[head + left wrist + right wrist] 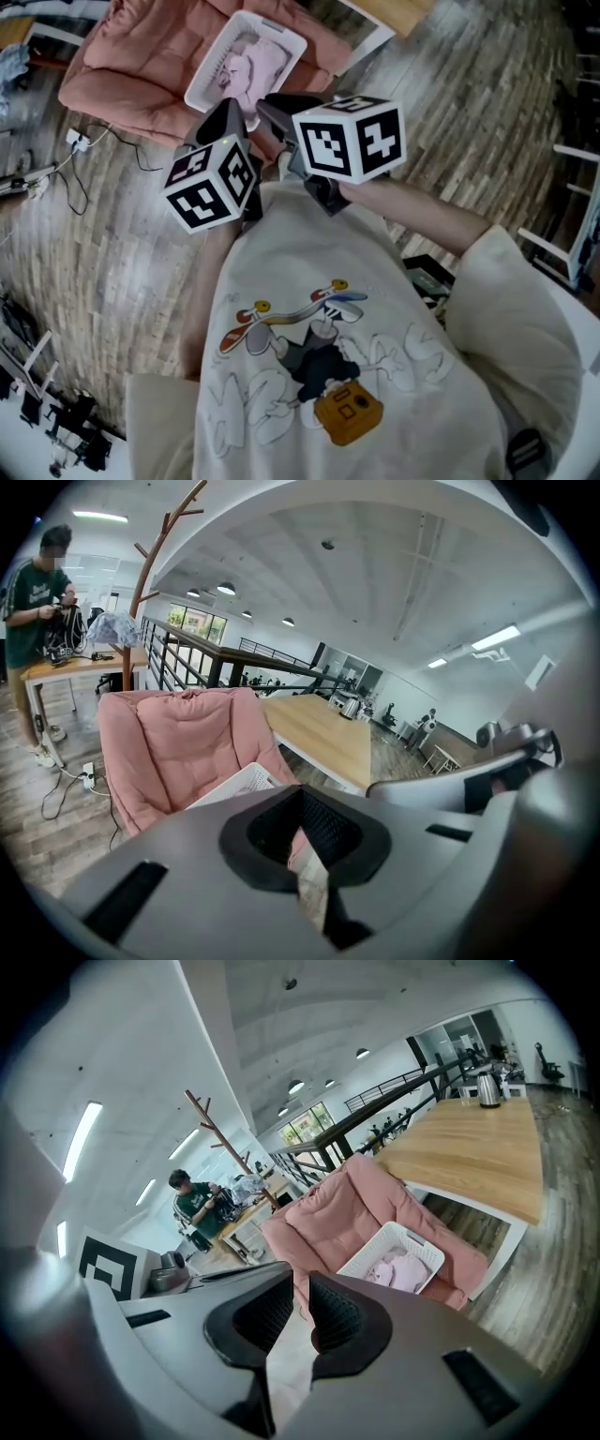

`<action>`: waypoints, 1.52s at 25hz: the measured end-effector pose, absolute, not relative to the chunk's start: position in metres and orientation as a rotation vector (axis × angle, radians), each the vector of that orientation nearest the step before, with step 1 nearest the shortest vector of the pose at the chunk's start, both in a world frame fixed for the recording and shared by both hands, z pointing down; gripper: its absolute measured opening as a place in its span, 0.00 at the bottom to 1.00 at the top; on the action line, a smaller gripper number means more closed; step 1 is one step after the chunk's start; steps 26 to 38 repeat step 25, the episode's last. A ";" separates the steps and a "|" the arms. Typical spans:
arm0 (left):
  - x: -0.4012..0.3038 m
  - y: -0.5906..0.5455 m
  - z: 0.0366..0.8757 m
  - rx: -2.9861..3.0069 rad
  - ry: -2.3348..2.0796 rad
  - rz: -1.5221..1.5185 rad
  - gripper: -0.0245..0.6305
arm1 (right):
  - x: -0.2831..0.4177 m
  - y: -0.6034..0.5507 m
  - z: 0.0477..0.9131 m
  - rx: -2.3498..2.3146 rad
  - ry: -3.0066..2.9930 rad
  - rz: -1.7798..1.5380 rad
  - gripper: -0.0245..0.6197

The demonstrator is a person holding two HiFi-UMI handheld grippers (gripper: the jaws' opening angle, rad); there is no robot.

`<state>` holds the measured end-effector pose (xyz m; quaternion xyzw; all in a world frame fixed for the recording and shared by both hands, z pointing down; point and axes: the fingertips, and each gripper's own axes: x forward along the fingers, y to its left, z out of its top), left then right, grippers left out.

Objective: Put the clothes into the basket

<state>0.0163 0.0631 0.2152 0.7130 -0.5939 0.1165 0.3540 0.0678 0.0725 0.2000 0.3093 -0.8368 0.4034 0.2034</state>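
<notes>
A cream T-shirt (pixel 319 309) with a cartoon print hangs spread between my two grippers, close below the head view. My left gripper (pixel 236 114) is shut on its top edge, and cloth (pixel 314 892) shows pinched between the jaws in the left gripper view. My right gripper (pixel 279 108) is shut on the same top edge, with cloth (pixel 286 1372) hanging from its jaws. Ahead stands the white slatted basket (pixel 208 70) on a pink cushion chair (pixel 141 66), with pink clothes (pixel 251 66) inside. The basket (pixel 375 1251) lies ahead of both grippers.
A wooden table (pixel 469 1147) stands right of the chair. Cables and a plug (pixel 75 145) lie on the plank floor at the left. A person (pixel 37 592) stands at a far desk beside a coat rack (pixel 141 583). Equipment sits at the lower left (pixel 56 422).
</notes>
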 end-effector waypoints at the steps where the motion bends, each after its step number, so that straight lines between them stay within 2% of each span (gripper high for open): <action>1: 0.016 0.064 0.212 1.851 -1.539 0.302 0.04 | 0.068 0.073 0.197 0.865 -2.350 1.117 0.14; 18: 0.015 0.088 0.185 1.895 -1.605 0.296 0.04 | 0.062 0.084 0.170 0.873 -2.553 0.694 0.14; 38: 0.020 0.100 0.188 1.870 -1.603 0.292 0.04 | 0.070 0.092 0.172 0.871 -2.554 0.667 0.14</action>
